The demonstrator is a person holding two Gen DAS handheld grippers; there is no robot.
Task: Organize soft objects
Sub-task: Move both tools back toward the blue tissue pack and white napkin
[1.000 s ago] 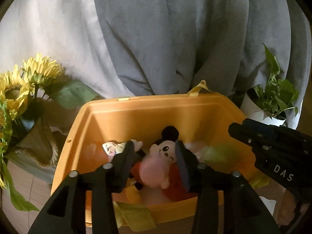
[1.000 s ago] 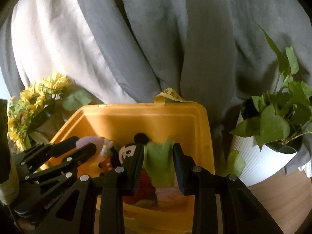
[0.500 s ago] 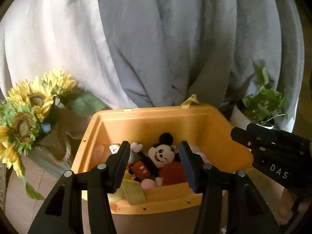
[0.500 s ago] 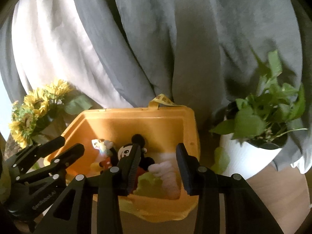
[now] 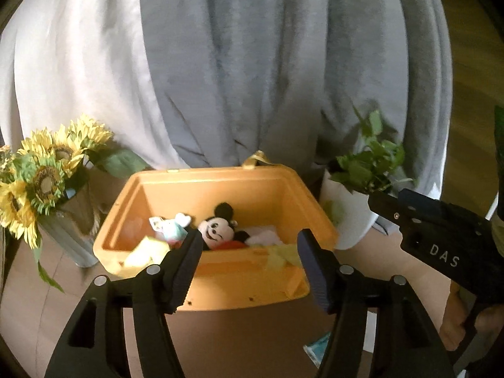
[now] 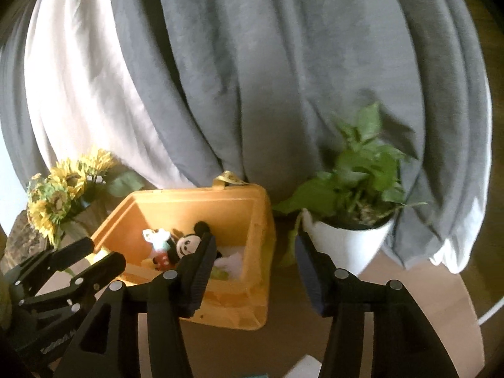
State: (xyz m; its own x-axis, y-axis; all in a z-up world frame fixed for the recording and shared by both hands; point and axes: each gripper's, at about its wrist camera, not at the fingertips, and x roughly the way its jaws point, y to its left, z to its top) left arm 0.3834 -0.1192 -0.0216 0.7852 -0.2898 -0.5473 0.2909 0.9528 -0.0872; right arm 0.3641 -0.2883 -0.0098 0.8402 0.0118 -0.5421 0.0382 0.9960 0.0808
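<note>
We pull both tongs clear of the orange bin (image 5: 217, 286), and the way to do this well is to lift out straight, so no pad snags a toy on the way. The left tongs (image 5: 247, 264) and the right tongs (image 6: 255, 275) have just been opening; both stand part open with nothing between their jaws. The soft things lie inside the bin: a mouse plush (image 5: 219, 228) near the middle, a small pale blue and white toy (image 5: 170, 225) to its left, a yellow piece (image 5: 143, 252) at the front left, a white one (image 6: 231, 260) and a green one (image 5: 282, 253) to the right. The bin stands on the bench between the sunflowers (image 5: 41, 179) and a potted plant (image 6: 349, 214)
</note>
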